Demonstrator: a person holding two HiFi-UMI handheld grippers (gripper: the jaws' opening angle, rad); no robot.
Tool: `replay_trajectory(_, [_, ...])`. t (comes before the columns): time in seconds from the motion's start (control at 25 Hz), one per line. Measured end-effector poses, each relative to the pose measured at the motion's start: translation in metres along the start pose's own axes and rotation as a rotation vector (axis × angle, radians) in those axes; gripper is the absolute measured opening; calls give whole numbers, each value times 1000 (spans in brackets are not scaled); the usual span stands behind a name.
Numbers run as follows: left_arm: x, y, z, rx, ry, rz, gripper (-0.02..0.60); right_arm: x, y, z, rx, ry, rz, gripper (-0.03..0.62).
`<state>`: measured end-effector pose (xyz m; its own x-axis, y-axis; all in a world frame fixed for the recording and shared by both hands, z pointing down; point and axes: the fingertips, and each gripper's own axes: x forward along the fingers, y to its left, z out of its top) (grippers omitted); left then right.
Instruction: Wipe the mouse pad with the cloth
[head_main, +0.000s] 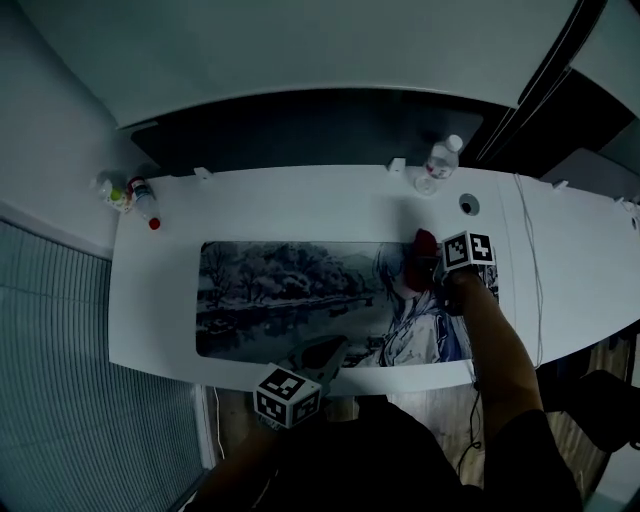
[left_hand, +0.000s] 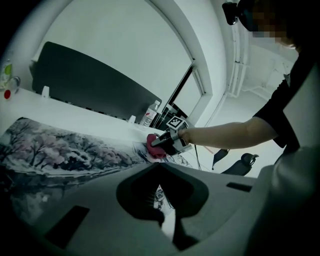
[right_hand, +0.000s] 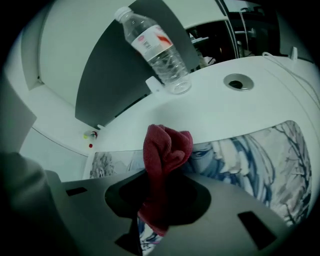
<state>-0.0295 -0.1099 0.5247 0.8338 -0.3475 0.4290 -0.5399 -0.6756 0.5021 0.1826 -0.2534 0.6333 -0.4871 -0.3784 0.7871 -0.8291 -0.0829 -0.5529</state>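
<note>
A long mouse pad (head_main: 290, 295) printed with a snowy landscape and a drawn figure covers the middle of the white desk (head_main: 300, 205). My right gripper (head_main: 432, 270) is shut on a red cloth (head_main: 422, 256), which hangs bunched over the pad's right part. In the right gripper view the cloth (right_hand: 167, 147) sticks up between the jaws of the right gripper (right_hand: 160, 175), above the mouse pad (right_hand: 250, 150). My left gripper (head_main: 335, 352) rests at the pad's front edge, shut and holding nothing. From the left gripper (left_hand: 161, 167) view, the cloth (left_hand: 154, 146) shows far off on the mouse pad (left_hand: 60, 150).
A clear water bottle (head_main: 440, 162) stands at the back right, also large in the right gripper view (right_hand: 157, 50). Small bottles (head_main: 135, 198) sit at the desk's left end. A cable hole (head_main: 468, 204) and a thin cable (head_main: 530, 270) lie right of the pad.
</note>
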Motion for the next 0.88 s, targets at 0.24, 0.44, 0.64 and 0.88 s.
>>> replay_trajectory(0.24, [-39, 39, -1, -24, -26, 36, 6, 47, 66, -2, -59, 41, 27, 110])
replay_trajectory(0.44, [-76, 68, -4, -51, -53, 66, 6, 88, 125, -5, -103, 66, 54, 110])
replay_trajectory(0.64, [-115, 99, -12, -77, -60, 99, 6, 132, 190, -7, -161, 94, 94, 110])
replay_trajectory(0.88, [-167, 140, -19, -103, -70, 165, 6, 184, 267, -13, -213, 117, 153, 110])
